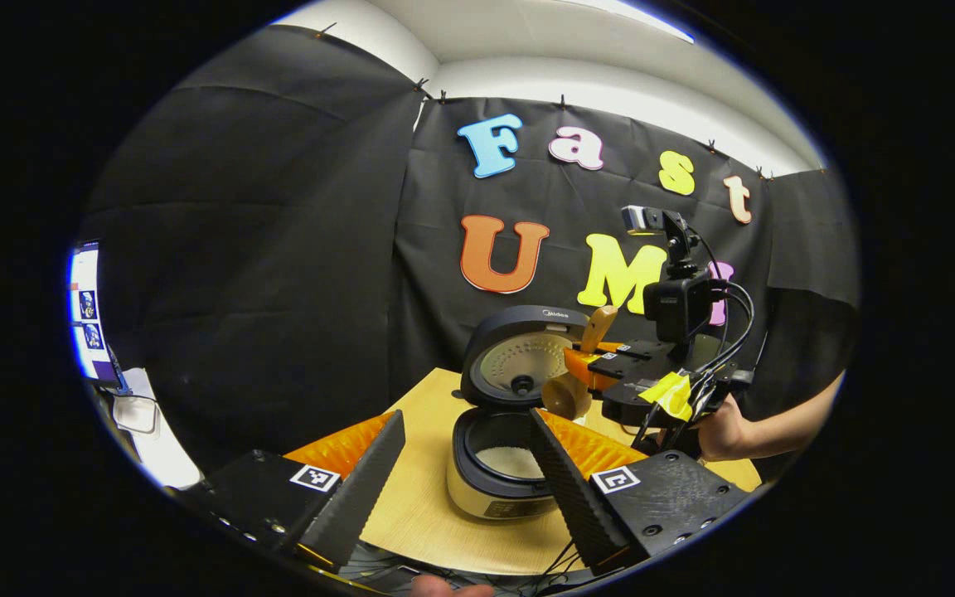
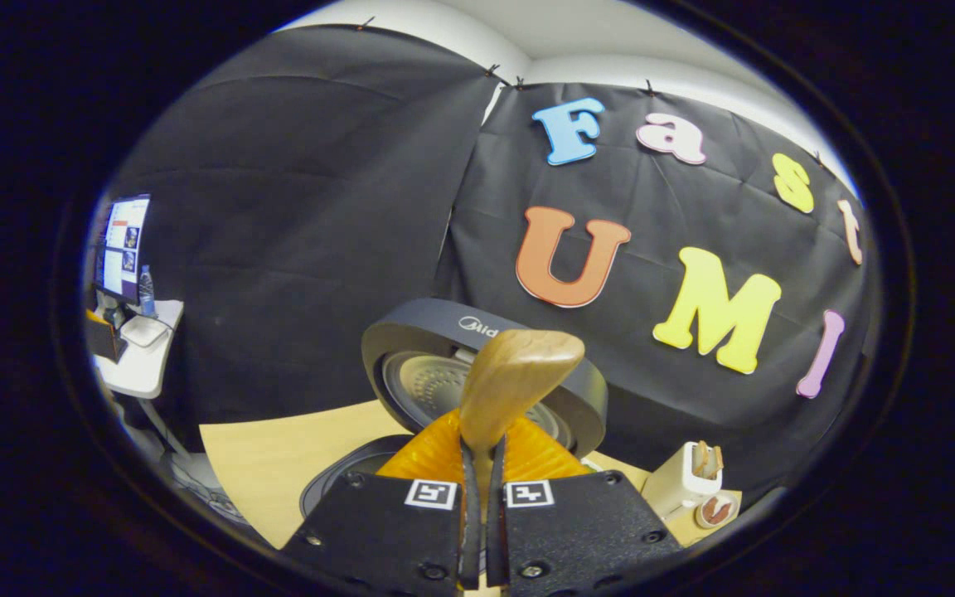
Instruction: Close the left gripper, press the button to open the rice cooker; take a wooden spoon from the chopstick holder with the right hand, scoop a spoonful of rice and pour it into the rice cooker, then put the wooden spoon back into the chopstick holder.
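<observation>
Progress: rice cooker (image 1: 498, 448) lid up, rice inside | right gripper (image 2: 482, 464) jaws clamp wooden spoon (image 2: 511, 381) over pot | left gripper (image 1: 465, 464) jaws apart, empty | left: return spoon to chopstick holder (image 2: 685, 477).

A dark grey rice cooker (image 1: 501, 464) with a cream lower body and white rice inside sits on a pale wood-grain table (image 1: 428, 514) at lower centre. The wooden spoon (image 2: 511, 390) is light brown. A white chopstick holder (image 2: 681, 481) stands lower right.
</observation>
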### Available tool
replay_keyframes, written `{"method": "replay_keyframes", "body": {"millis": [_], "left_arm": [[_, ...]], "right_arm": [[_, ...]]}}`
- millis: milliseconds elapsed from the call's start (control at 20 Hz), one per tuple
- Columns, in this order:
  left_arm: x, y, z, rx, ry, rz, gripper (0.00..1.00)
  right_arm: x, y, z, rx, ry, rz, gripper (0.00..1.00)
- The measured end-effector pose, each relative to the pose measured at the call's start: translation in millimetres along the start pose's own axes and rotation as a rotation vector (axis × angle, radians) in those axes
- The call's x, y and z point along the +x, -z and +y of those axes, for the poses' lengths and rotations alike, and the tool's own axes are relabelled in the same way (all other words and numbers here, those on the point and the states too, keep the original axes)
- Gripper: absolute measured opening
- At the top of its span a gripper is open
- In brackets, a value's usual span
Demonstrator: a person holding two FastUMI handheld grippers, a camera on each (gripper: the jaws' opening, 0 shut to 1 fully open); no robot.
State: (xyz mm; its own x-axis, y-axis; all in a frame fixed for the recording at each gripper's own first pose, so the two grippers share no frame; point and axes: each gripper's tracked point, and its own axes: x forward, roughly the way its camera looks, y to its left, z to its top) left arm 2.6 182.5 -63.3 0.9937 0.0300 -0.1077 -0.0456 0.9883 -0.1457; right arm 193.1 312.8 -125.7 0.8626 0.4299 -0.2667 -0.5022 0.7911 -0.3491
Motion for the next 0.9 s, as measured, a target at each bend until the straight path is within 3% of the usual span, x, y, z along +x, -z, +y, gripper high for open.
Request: {"method": "replay_keyframes", "body": {"millis": [200, 500, 700, 900], "left_arm": [[1.1, -2.8, -0.3, 0.019, -0.002, 0.001, 0.95], [-1.6, -14.7, -19.2, 0.031, -0.009, -0.009, 0.95], [7.4, -26.3, -52.2, 0.054, 0.024, -0.033, 0.95], [25.9, -38.8, -94.0, 0.072, 0.056, -0.054, 0.95]], "right_arm": [[-10.4, -1.1, -4.0, 0.116, -0.022, 0.006, 0.08], [-47.7, -11.9, -27.9, 0.459, -0.089, 0.03, 0.08], [-79.4, -4.1, -72.1, 0.701, -0.108, 0.056, 0.08], [-113.4, 15.9, -148.4, 0.916, -0.055, 0.057, 0.08]]}}
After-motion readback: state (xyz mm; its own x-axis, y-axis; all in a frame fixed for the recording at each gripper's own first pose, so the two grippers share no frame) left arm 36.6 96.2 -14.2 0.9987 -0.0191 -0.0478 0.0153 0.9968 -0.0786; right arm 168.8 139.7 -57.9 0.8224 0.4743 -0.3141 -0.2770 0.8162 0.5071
